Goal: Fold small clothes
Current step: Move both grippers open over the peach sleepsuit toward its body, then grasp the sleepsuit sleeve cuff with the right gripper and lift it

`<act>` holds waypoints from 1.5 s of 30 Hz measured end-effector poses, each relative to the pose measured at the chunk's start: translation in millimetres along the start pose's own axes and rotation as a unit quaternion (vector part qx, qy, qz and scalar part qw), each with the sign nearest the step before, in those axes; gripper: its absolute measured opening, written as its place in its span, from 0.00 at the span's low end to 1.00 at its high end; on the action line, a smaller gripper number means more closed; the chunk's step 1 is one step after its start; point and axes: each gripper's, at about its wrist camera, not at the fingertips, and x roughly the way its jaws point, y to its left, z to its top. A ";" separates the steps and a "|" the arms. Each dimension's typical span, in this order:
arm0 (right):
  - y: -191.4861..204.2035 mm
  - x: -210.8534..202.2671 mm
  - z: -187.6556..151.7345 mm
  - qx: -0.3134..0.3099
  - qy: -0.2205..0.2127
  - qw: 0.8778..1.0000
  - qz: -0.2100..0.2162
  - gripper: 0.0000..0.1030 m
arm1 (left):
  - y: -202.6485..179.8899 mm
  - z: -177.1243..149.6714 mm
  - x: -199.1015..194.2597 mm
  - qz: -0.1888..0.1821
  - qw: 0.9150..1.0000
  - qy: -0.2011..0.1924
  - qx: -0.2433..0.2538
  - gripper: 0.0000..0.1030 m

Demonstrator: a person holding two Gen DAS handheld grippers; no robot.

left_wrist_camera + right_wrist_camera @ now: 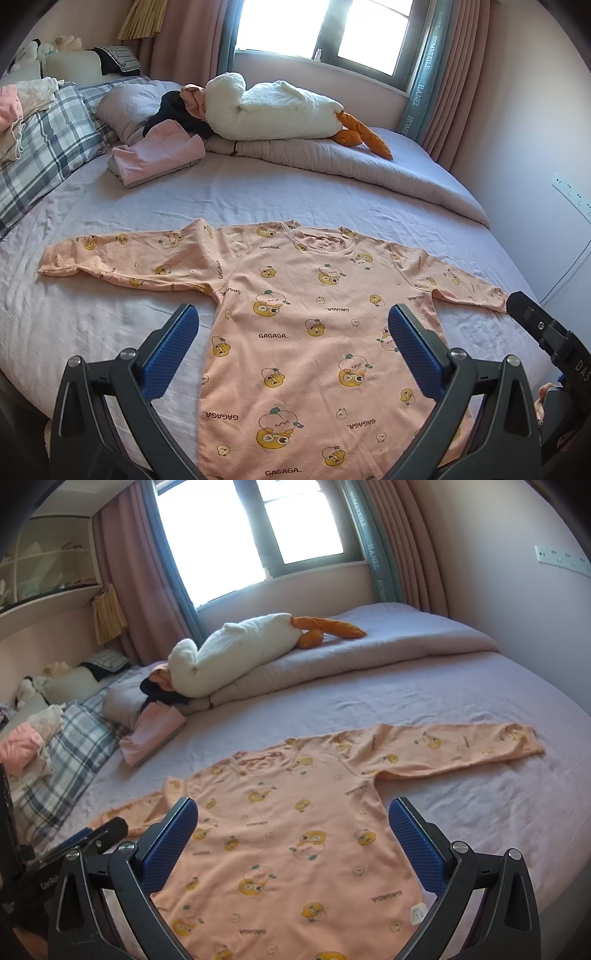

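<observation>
Two grippers, the left gripper [293, 349] and the right gripper [293, 840], hover low over a bed [295, 192], each with its two blue fingers [173, 354] spread wide and holding nothing. One peach long-sleeved shirt [303, 332] lies flat, sleeves outstretched, its body between and just beyond both pairs of fingers.

One peach shirt [314, 332], one plush goose [273, 110], perhaps two pillows [48, 136].
</observation>
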 end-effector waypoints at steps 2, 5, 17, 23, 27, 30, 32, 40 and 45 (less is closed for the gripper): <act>-0.6 0.5 0.0 0.002 0.001 1.000 0.000 0.99 | 0.3 0.2 1.0 0.000 1.000 0.002 -0.001 1.00; -1.0 1.1 0.0 0.003 0.001 1.000 0.000 0.99 | 0.2 0.0 2.1 -0.001 1.000 0.004 -0.003 0.99; -0.5 1.1 -0.4 0.006 0.001 1.000 -0.001 0.99 | -0.4 -0.6 4.0 -0.004 1.000 0.010 -0.006 0.99; -2.0 2.9 -1.7 0.012 0.004 1.000 0.000 0.99 | -0.7 -1.4 6.2 -0.005 1.000 0.015 -0.007 0.99; -2.6 3.1 -1.3 0.014 0.004 1.000 0.000 0.99 | -0.2 -1.2 7.3 -0.009 1.000 0.019 -0.010 0.99; -2.0 1.7 0.2 0.010 -0.001 1.000 0.002 0.99 | -1.1 -0.3 8.6 -0.009 1.000 0.021 -0.010 0.99; -2.4 1.8 2.5 0.007 -0.004 1.000 0.001 0.99 | -1.6 0.6 9.9 -0.012 1.000 0.023 -0.011 0.99; -9.1 2.1 11.8 0.012 -0.010 1.000 0.003 0.99 | -3.9 6.7 14.3 -0.013 0.999 0.030 -0.017 0.99; -7.4 6.3 20.4 0.001 -0.010 1.000 0.012 0.99 | -4.1 15.4 16.1 -0.015 0.999 0.029 -0.024 0.99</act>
